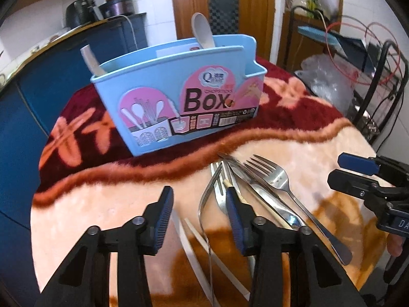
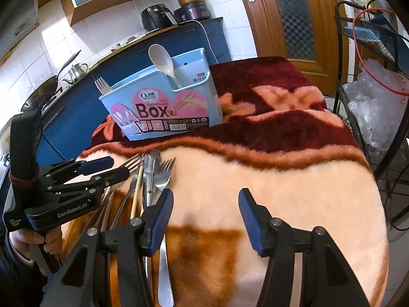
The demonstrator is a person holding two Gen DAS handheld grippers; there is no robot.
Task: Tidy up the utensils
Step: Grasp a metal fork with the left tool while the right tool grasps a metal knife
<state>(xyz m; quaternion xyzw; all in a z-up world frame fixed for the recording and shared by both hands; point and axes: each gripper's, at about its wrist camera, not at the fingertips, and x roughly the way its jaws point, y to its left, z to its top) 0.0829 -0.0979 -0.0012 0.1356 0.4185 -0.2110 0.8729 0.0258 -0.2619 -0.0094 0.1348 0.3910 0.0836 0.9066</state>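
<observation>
Utensil box (image 1: 179,97) behind the cutlery pile (image 1: 255,192) on the blanket (image 1: 102,204), spoon (image 1: 203,32) inside it.

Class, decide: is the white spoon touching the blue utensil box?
Touching. The right wrist view shows the white spoon standing inside the blue utensil box, its handle leaning on the rim.

Bright daylight washes the tiled wall (image 2: 33,58) to glare in the right wrist view. The utensil box (image 1: 179,94) looks slightly soft with blur in the left. Fisheye curvature bends both frames, with black vignetted corners.
</observation>
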